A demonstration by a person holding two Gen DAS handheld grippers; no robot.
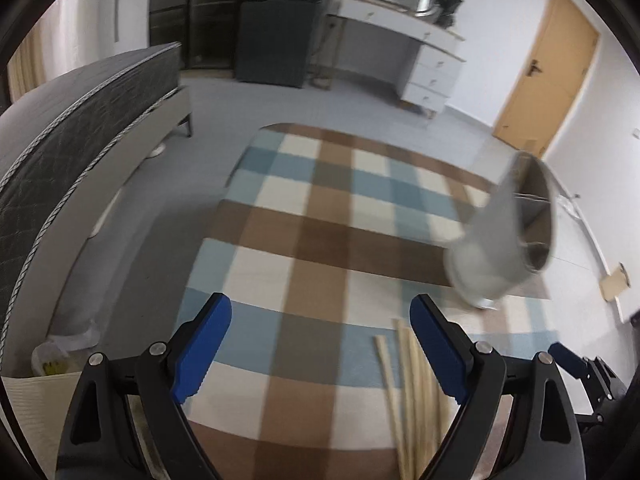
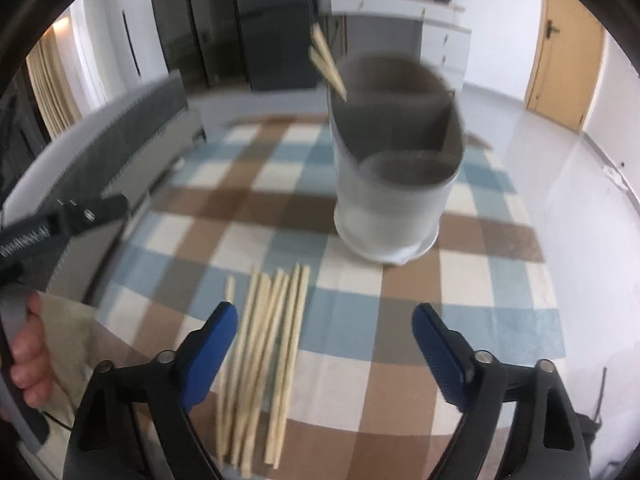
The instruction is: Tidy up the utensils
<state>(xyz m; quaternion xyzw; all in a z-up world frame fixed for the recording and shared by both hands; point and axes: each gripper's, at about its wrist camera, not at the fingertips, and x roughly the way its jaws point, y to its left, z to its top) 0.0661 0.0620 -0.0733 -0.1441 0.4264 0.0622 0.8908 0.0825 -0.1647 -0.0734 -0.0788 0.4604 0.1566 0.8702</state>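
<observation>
A grey utensil holder [image 2: 394,176] with divided compartments stands on the checked tablecloth [image 2: 480,280]; two wooden chopsticks [image 2: 326,62] stick out of its back left compartment. Several loose chopsticks [image 2: 266,356] lie side by side on the cloth in front of it. My right gripper [image 2: 324,344] is open and empty, just right of and above the loose chopsticks. My left gripper [image 1: 320,340] is open and empty over the cloth [image 1: 320,208]; the chopsticks [image 1: 412,396] lie by its right finger, and the holder [image 1: 508,232] is at the right.
A dark mattress on a bed frame [image 1: 80,120] runs along the left of the table. A white desk with drawers [image 1: 420,52] and a dark cabinet [image 1: 276,20] stand at the back wall, a wooden door [image 1: 548,76] at the right. The left gripper's body [image 2: 60,220] shows in the right view.
</observation>
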